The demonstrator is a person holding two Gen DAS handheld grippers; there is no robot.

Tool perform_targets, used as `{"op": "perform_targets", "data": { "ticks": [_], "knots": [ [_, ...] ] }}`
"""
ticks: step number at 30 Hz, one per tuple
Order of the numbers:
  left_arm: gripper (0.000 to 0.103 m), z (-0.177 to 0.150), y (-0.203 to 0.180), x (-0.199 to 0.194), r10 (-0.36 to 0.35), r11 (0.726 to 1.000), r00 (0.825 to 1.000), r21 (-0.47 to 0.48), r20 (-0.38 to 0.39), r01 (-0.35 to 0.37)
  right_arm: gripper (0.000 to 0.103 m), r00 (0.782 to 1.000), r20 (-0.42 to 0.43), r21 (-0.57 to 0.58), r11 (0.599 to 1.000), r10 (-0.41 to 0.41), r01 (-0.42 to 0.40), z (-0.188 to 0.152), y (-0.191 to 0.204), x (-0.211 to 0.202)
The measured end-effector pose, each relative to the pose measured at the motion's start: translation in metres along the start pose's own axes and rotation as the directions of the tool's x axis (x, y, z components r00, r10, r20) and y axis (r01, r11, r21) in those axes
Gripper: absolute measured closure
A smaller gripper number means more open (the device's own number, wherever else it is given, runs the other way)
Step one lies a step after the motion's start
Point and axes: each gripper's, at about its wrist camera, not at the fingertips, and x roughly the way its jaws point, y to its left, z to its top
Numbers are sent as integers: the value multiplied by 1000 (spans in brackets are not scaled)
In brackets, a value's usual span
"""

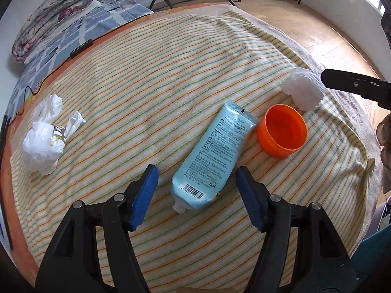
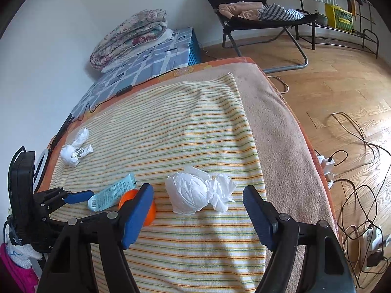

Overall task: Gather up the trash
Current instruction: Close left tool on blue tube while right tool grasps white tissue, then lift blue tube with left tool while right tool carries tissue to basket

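The left gripper stands with its jaws apart, blue ridged pads on black plastic arms, straddling the lower end of a pale blue tube without pressing on it. The tube is soft, flattened plastic printed with dark text and a barcode; its cap is off and the bare threaded neck points toward the gripper, while the crimped flat end points away and to the right, so its long axis runs diagonally up the striped towel. Touching the tube's far end on the right lies a round orange cup of smooth plastic, tipped so its open mouth faces up and toward the camera. Beyond the cup sits a crumpled white tissue wad, soft and creased. The right gripper is spread wide around this wad with nothing gripped, its left pad in front of the orange cup in its own view. Well apart on the far left of the towel lies a crumpled white plastic bag with twisted ends. The towel is terry cloth with orange, yellow and green stripes, spread over a bed. Behind are a folded floral quilt, a black folding chair with clothes, and cables on the wood floor.
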Motion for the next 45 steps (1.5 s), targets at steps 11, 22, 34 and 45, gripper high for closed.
{"op": "perform_targets", "data": {
  "ticks": [11, 22, 34, 45],
  "knots": [
    [66, 5, 5, -1, 9, 998, 999, -63, 51, -6, 23, 998, -41, -19, 999, -40, 39, -2, 4, 31],
    [67, -10, 24, -17, 20, 988, 997, -151, 81, -8, 66, 998, -30, -84, 995, -49, 46, -7, 17, 32],
    [67, -40, 23, -68, 42, 986, 990, -168, 133, -19, 70, 996, 76, -164, 985, -50, 62, -10, 44, -16],
    [67, -98, 12, -127, 46, 982, 985, -186, 164, -15, 70, 996, 93, -260, 965, 4, 21, -44, 90, -71]
  ]
}}
